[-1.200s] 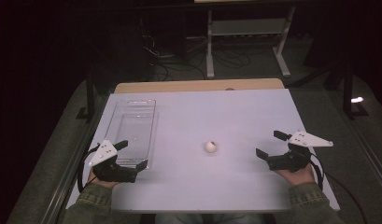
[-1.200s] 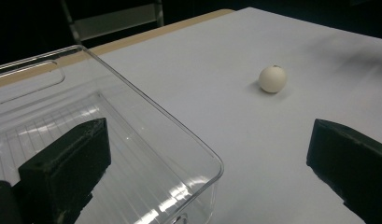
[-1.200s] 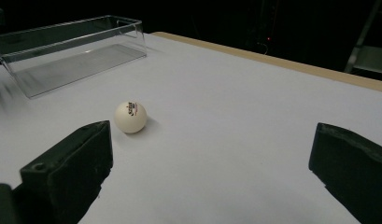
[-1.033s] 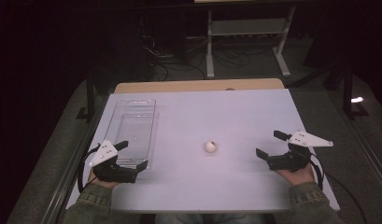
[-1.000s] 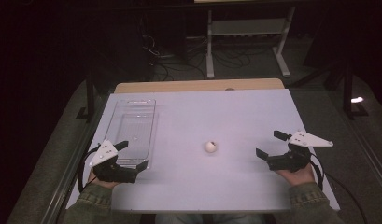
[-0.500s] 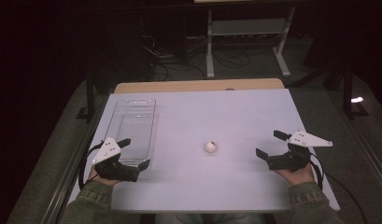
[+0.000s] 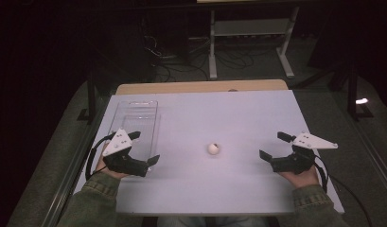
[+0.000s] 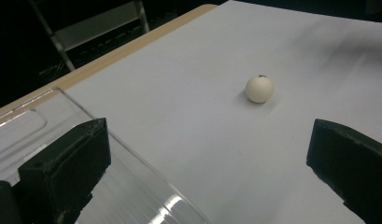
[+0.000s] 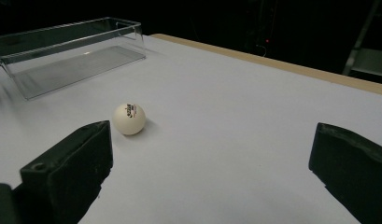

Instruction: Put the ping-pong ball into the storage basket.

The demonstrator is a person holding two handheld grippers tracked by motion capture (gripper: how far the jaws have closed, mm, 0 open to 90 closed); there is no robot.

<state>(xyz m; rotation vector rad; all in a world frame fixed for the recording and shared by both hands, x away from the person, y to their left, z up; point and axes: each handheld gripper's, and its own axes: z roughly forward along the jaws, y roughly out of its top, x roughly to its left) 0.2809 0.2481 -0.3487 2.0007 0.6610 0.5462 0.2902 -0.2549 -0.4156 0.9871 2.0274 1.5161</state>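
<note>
A white ping-pong ball rests alone near the middle of the white table; it also lies ahead in the left gripper view and in the right gripper view, where a small red logo shows. A clear plastic box stands at the table's left, empty. My left gripper hovers open over the box's near end, one jaw above the box rim. My right gripper is open at the right, well apart from the ball, with nothing between its jaws.
The table's tan far edge borders a dark floor with cables and a white metal stand behind. A metal rail runs along the table's left side.
My left gripper has shifted slightly right and forward over the box's near end. The ball and my right gripper have stayed put.
</note>
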